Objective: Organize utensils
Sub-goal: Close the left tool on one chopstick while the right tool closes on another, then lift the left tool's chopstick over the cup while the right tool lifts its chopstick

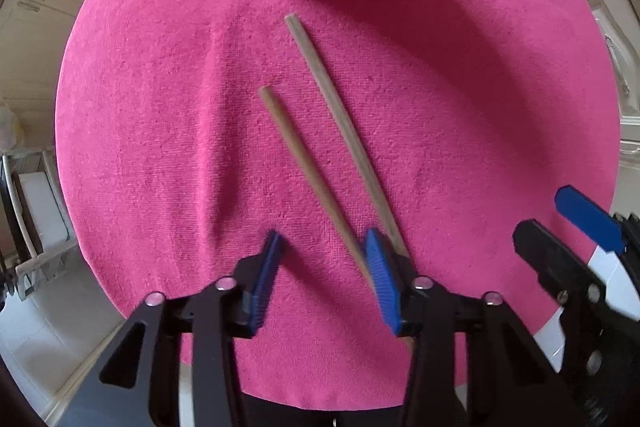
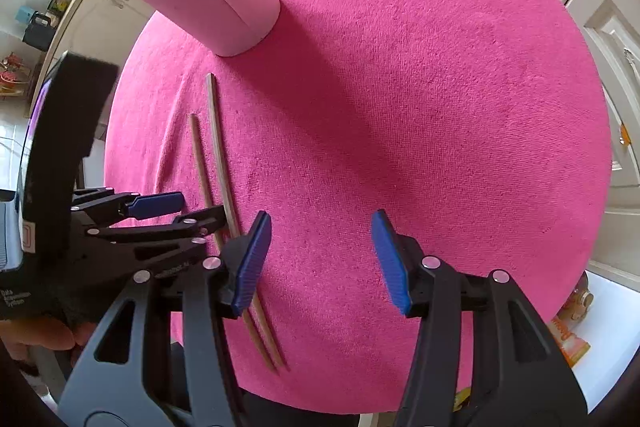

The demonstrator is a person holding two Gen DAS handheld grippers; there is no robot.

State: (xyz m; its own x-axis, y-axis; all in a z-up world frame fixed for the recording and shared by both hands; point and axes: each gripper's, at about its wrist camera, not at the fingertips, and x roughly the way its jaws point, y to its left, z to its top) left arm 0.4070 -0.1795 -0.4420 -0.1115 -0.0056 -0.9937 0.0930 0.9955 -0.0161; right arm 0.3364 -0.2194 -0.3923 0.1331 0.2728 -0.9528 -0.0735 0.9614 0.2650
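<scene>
Two wooden chopsticks lie side by side on the pink cloth (image 1: 160, 107): a longer-looking one (image 1: 340, 119) and a nearer one (image 1: 304, 163). They also show in the right wrist view (image 2: 218, 143) (image 2: 200, 163). My left gripper (image 1: 324, 247) is open and hangs just above their near ends, with the nearer chopstick passing between its fingers. My right gripper (image 2: 320, 227) is open and empty, to the right of the chopsticks. A pink cup (image 2: 208, 3) stands beyond them and holds several utensils.
The pink cloth (image 2: 440, 107) covers a round table. White cabinet doors (image 2: 608, 39) stand past the table's right edge. An orange packet (image 2: 568, 335) lies on a white surface at lower right. A rack (image 1: 36, 219) stands left of the table.
</scene>
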